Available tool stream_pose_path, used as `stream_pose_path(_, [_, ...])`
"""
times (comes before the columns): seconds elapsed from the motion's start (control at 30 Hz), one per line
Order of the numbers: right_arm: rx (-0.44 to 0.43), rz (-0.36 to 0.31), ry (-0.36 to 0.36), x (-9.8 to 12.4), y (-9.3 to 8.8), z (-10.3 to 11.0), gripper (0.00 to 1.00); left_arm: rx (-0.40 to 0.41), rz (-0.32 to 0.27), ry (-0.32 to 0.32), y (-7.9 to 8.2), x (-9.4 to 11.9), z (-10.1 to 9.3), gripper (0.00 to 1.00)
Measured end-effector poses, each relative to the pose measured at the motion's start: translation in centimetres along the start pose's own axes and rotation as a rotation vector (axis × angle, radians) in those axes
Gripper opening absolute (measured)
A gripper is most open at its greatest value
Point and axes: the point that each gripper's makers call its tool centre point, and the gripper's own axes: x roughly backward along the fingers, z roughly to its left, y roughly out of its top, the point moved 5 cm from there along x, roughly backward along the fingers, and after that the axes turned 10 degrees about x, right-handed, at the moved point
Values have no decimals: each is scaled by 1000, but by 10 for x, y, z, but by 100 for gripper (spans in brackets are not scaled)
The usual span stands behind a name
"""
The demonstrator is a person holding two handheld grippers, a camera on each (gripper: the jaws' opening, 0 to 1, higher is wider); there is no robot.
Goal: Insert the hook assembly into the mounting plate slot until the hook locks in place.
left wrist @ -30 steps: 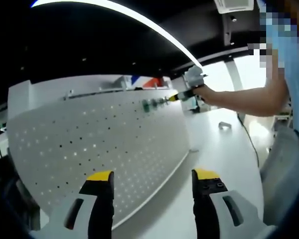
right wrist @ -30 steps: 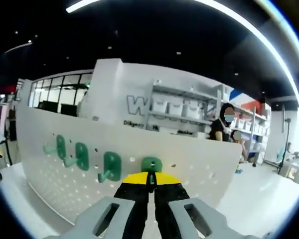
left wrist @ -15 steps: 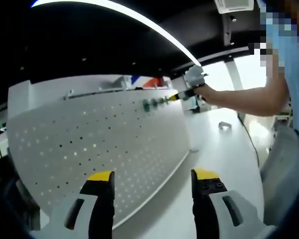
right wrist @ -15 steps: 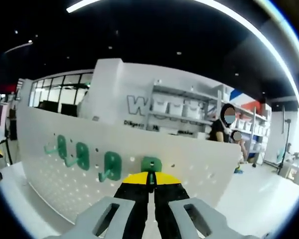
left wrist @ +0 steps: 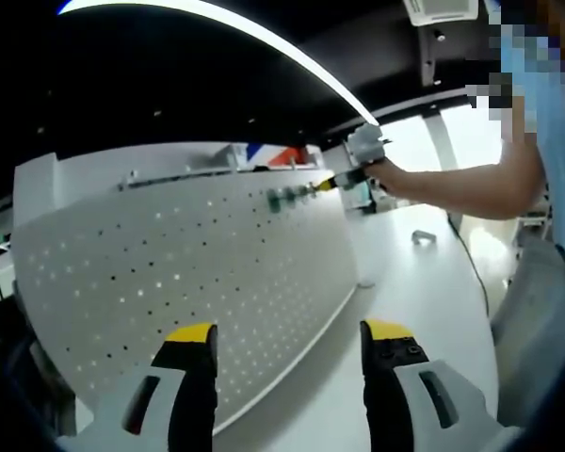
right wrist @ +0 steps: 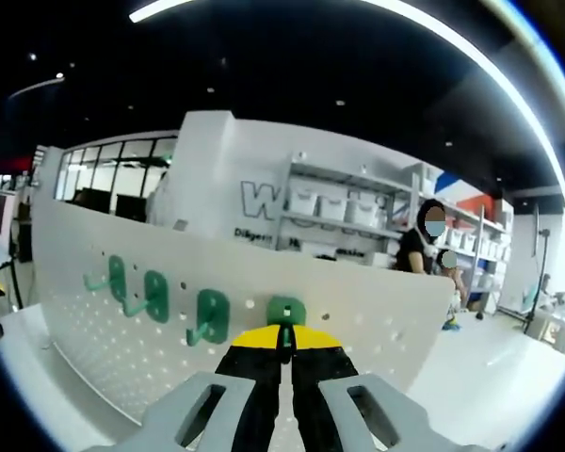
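A white pegboard mounting plate [right wrist: 104, 330] [left wrist: 151, 282] stands upright on the white table. In the right gripper view, three green hooks [right wrist: 154, 295] hang on the board in a row. A fourth green hook [right wrist: 286, 310] sits against the board right above my right gripper [right wrist: 285, 335], which is shut on it. In the left gripper view the right gripper [left wrist: 344, 179] appears far off, held by a person's hand at the board's upper far end beside the green hooks [left wrist: 282, 197]. My left gripper [left wrist: 287, 331] stands open near the board's lower near edge, holding nothing.
A small grey part [left wrist: 424, 237] lies on the white table [left wrist: 424, 282] to the right of the board. The person's arm [left wrist: 461, 188] reaches across at the right. Shelves with bins [right wrist: 339, 212] and other people [right wrist: 424, 250] stand behind the board.
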Motion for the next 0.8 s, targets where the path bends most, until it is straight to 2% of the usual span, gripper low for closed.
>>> stream_pose_path(0.8, [6,3,13,-2,-3,1,1,-2,1,7,0,2,-1,62])
